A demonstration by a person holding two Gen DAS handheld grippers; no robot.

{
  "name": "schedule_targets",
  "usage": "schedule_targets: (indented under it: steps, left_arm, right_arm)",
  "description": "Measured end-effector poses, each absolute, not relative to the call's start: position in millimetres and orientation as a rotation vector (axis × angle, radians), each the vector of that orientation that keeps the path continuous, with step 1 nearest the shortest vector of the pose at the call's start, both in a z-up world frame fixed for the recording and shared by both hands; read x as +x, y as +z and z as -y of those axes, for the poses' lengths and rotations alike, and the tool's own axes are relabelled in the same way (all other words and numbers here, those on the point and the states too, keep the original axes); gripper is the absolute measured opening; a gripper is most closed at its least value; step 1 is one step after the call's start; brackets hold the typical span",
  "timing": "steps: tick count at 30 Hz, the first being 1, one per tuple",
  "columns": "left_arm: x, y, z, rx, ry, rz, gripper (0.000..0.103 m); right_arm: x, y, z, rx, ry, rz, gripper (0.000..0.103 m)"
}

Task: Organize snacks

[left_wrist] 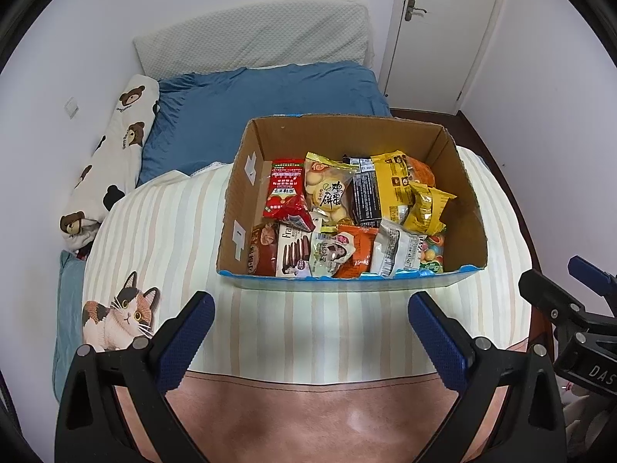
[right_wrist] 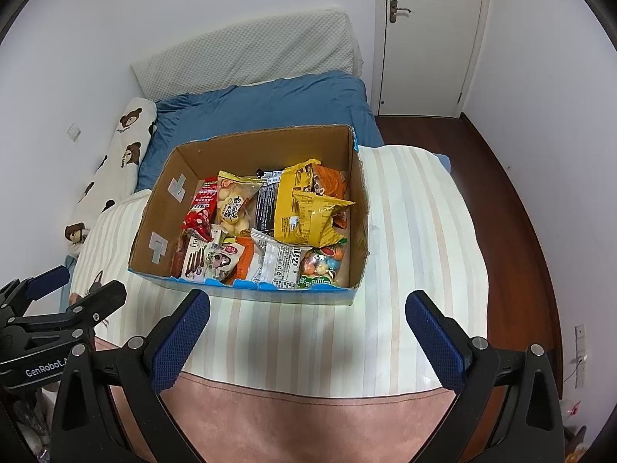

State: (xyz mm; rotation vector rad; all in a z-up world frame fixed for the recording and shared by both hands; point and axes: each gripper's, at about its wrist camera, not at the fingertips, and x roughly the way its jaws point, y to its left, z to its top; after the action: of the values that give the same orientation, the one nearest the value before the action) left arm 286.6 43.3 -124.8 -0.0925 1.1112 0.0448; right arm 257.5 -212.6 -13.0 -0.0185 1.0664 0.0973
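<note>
Cardboard box (left_wrist: pixel 351 208) w/ snacks (left_wrist: pixel 327 193) is seen straight ahead | left gripper (left_wrist: pixel 310 333) & right gripper (right_wrist: pixel 306 332) wide open, nothing held | neither clearly nearer

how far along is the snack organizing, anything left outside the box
Mostly done by the look of it: every snack packet in view already sits inside the cardboard box on the striped blanket. Nothing is in hand; the left gripper and right gripper are both open and empty, short of the box. No loose packets are visible outside it.
</note>
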Motion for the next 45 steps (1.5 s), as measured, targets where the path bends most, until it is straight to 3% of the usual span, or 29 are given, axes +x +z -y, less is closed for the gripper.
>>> schedule_targets:
  steps: [45]
  left_arm:
    - [282.2, -116.3, -49.5, -0.093, 0.047, -1.094, 0.103]
  right_arm:
    - [249.6, -7.7, 216.0, -0.012, 0.089, -1.067, 0.103]
